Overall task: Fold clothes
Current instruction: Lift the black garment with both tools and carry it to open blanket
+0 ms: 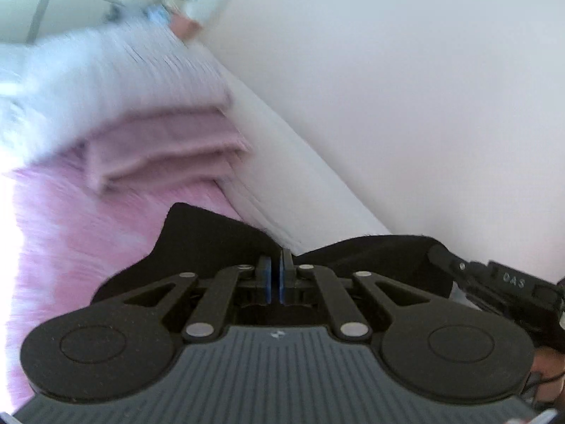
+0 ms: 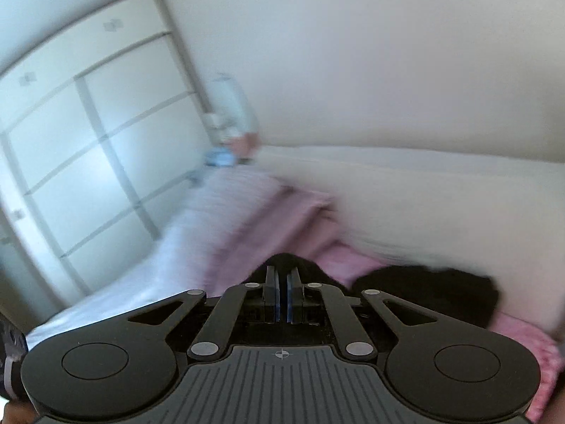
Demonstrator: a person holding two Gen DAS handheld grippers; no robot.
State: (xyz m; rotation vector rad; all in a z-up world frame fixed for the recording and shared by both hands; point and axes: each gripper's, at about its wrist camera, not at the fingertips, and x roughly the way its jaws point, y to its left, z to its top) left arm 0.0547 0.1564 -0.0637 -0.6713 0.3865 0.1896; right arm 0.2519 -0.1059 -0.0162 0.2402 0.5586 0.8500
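A black garment (image 1: 212, 240) is stretched in the air over a pink bed, between my two grippers. In the left wrist view my left gripper (image 1: 276, 265) is shut, its blue pads together on the garment's upper edge, and black cloth spreads to both sides. At the right of that view, my right gripper (image 1: 438, 251) grips the garment's other end. In the right wrist view my right gripper (image 2: 282, 275) is shut with the black garment (image 2: 423, 289) bunched around its tips and trailing right. The lower part of the garment is hidden behind the gripper bodies. Both views are motion-blurred.
A pink bedspread (image 1: 88, 247) lies below, with a folded pink blanket (image 1: 169, 148) and a pale striped pillow (image 1: 106, 77) at its far end. A white wall (image 1: 388, 106) runs along the bed. A white wardrobe (image 2: 88, 159) stands on the left, and small bedside items (image 2: 226, 148) sit beyond the pillow.
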